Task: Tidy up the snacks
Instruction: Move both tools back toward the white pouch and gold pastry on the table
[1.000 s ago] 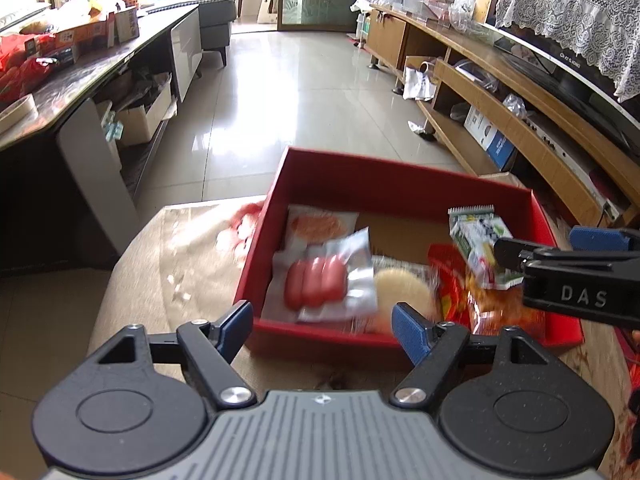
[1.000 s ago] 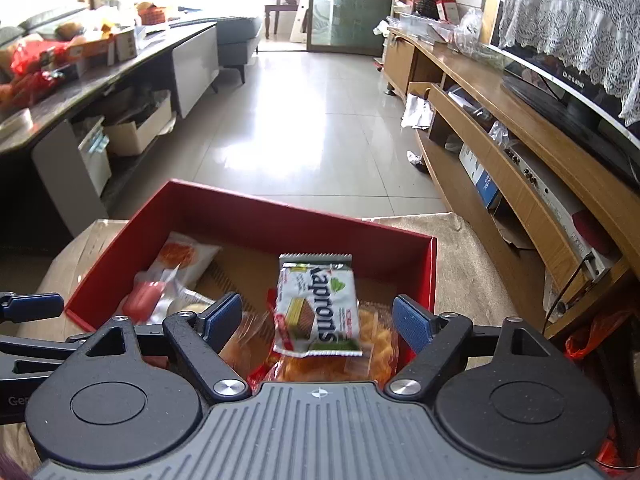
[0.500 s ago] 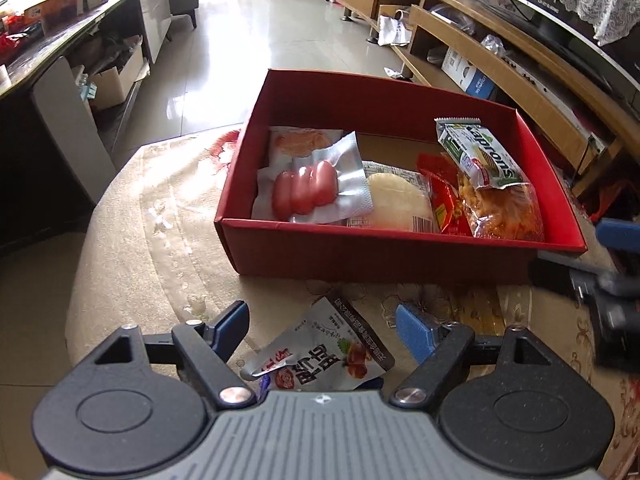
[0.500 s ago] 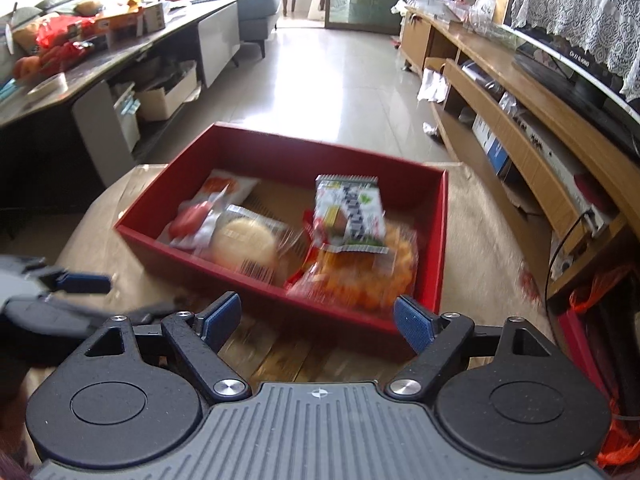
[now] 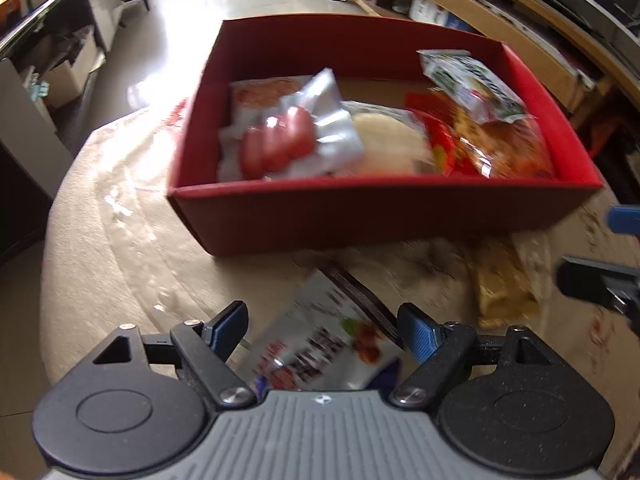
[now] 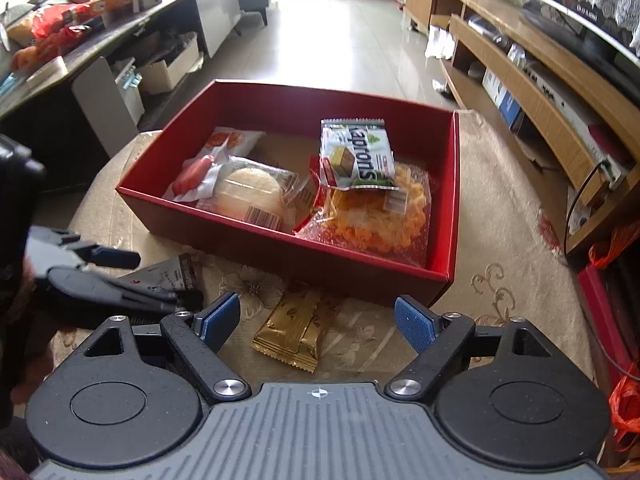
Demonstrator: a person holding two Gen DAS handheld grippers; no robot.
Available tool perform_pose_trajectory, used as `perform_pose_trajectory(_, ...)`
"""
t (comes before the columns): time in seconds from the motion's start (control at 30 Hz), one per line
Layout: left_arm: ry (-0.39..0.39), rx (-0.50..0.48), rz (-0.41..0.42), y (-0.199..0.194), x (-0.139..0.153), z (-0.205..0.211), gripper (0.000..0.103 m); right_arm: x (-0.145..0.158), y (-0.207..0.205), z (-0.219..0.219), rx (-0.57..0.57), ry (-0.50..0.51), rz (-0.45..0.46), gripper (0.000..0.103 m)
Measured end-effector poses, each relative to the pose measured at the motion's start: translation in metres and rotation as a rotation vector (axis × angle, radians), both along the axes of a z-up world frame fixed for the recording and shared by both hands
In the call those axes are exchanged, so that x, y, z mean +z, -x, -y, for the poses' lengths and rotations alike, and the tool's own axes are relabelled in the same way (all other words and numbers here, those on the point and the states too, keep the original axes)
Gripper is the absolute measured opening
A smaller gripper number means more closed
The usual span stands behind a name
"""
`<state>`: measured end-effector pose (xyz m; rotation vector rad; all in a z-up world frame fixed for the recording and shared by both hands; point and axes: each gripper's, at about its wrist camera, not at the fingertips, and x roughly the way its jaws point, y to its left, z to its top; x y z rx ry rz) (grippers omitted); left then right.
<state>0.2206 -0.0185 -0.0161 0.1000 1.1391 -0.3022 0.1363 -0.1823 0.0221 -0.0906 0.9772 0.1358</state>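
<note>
A red box [image 5: 384, 216] [image 6: 288, 254] on the table holds a sausage pack [image 5: 284, 142], a round bun [image 6: 252, 194], a green wafer pack [image 6: 358, 154] and an orange snack bag [image 6: 376, 212]. A white snack pouch [image 5: 320, 344] lies on the table between the fingers of my open left gripper [image 5: 324, 330]; it also shows in the right wrist view [image 6: 168, 274]. A gold packet [image 6: 294, 328] lies before the box, between the fingers of my open right gripper [image 6: 318, 320]. Both grippers are empty.
The table wears a beige patterned cloth [image 6: 500, 280]. A long wooden TV shelf [image 6: 540, 80] runs along the right. A dark counter [image 6: 100, 32] with clutter and boxes stands at the left. Red bags [image 6: 624, 392] sit on the floor at the right.
Both grippers have drawn back from over the box and dropped toward the table in front of it. The white pouch and the gold packet have come into view between their fingers.
</note>
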Motion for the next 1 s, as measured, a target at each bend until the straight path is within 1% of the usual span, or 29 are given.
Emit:
perform_pose_trajectory(0.07, -0.009, -0.027, 0.006, 0.010, 0.003, 0.004, 0.078, -0.002, -0.001, 0.001, -0.008, -0.002, -0.010, 0.089)
perform_pose_trajectory(0.2, 0.034, -0.105, -0.023, 0.034, 0.007, 0.013, 0.078, -0.003, 0.002, 0.001, -0.001, -0.003, -0.019, 0.089)
perform_pose_trajectory(0.27, 0.030, -0.121, -0.008, 0.043, 0.011, 0.016, 0.078, -0.004, 0.003, 0.002, 0.000, 0.001, -0.022, 0.089)
perform_pose_trajectory(0.33, 0.028, -0.096, 0.002, 0.045, 0.015, 0.017, 0.079, -0.005, 0.003, 0.004, -0.005, 0.003, -0.026, 0.089)
perform_pose_trajectory(0.37, 0.034, -0.069, -0.004, 0.041, 0.015, 0.014, 0.079, -0.006, 0.003, 0.005, -0.008, 0.006, -0.027, 0.089)
perform_pose_trajectory(0.43, 0.052, 0.016, -0.027, 0.028, 0.013, 0.007, 0.079, -0.006, 0.001, 0.007, -0.015, 0.007, -0.031, 0.089)
perform_pose_trajectory(0.5, 0.084, 0.089, -0.050, 0.016, 0.010, 0.005, 0.079, -0.006, -0.002, 0.009, -0.024, 0.000, -0.033, 0.089)
perform_pose_trajectory(0.57, 0.104, 0.116, -0.059, 0.009, 0.009, 0.011, 0.079, -0.005, -0.004, 0.010, -0.028, -0.009, -0.031, 0.089)
perform_pose_trajectory(0.6, 0.094, 0.117, -0.054, 0.007, 0.009, 0.016, 0.079, -0.004, -0.004, 0.010, -0.026, -0.011, -0.028, 0.089)
perform_pose_trajectory(0.77, -0.011, 0.126, -0.051, 0.004, -0.004, 0.040, 0.079, -0.002, -0.005, 0.016, -0.031, -0.012, -0.026, 0.089)
perform_pose_trajectory(0.83, -0.068, 0.118, -0.016, 0.007, -0.006, 0.049, 0.078, -0.001, -0.005, 0.020, -0.038, -0.012, -0.023, 0.089)
perform_pose_trajectory(0.87, -0.079, 0.117, -0.004, 0.009, -0.007, 0.051, 0.077, 0.000, -0.005, 0.023, -0.042, -0.013, -0.020, 0.089)
perform_pose_trajectory(0.9, -0.071, 0.122, -0.004, 0.011, -0.006, 0.051, 0.072, 0.000, -0.004, 0.025, -0.046, -0.014, -0.018, 0.089)
perform_pose_trajectory(0.93, -0.074, 0.125, 0.000, 0.013, -0.004, 0.049, 0.062, 0.001, -0.004, 0.027, -0.050, -0.015, -0.018, 0.089)
perform_pose_trajectory(0.97, -0.078, 0.125, 0.002, 0.015, -0.003, 0.048, 0.057, 0.000, -0.004, 0.029, -0.053, -0.017, -0.018, 0.089)
perform_pose_trajectory(1.0, -0.076, 0.130, 0.002, 0.016, -0.001, 0.047, 0.051, 0.000, -0.005, 0.030, -0.055, -0.018, -0.020, 0.089)
